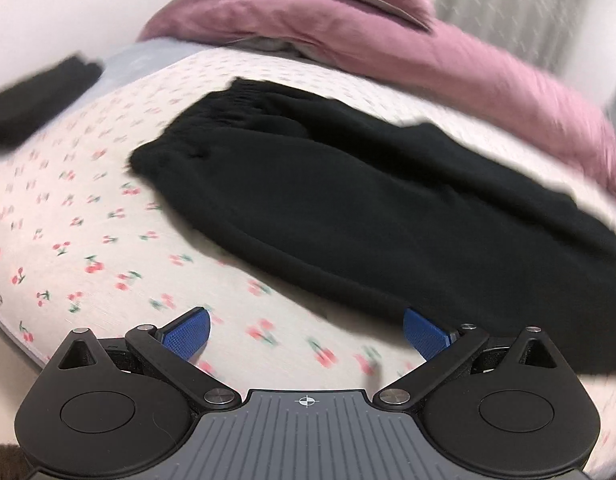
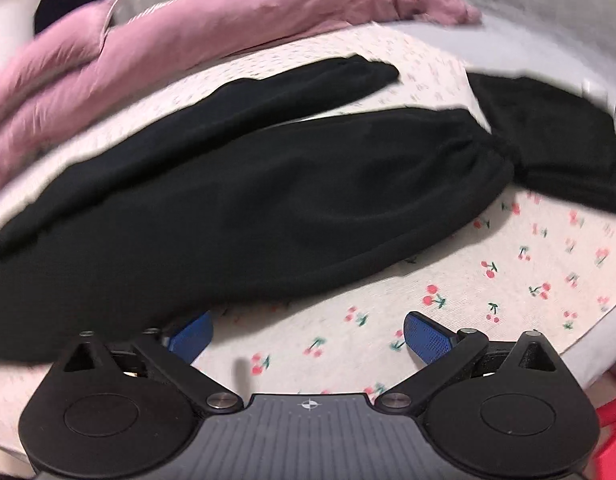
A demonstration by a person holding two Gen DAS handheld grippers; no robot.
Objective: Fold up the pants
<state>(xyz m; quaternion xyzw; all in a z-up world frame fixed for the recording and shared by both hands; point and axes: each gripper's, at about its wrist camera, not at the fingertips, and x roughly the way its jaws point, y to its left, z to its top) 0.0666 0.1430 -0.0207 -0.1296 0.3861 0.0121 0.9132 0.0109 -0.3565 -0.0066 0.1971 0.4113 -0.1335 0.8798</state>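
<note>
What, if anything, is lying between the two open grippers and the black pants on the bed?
Nothing visible. Only bare cherry-print sheet lies between the open right gripper and the black pants. The left gripper is open too, at the near edge of the pants. The pink duvet sits behind them.

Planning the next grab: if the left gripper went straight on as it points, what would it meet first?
Probably the near edge of the black pants; the open left gripper now sits over the cherry-print sheet, depth unclear.
</note>
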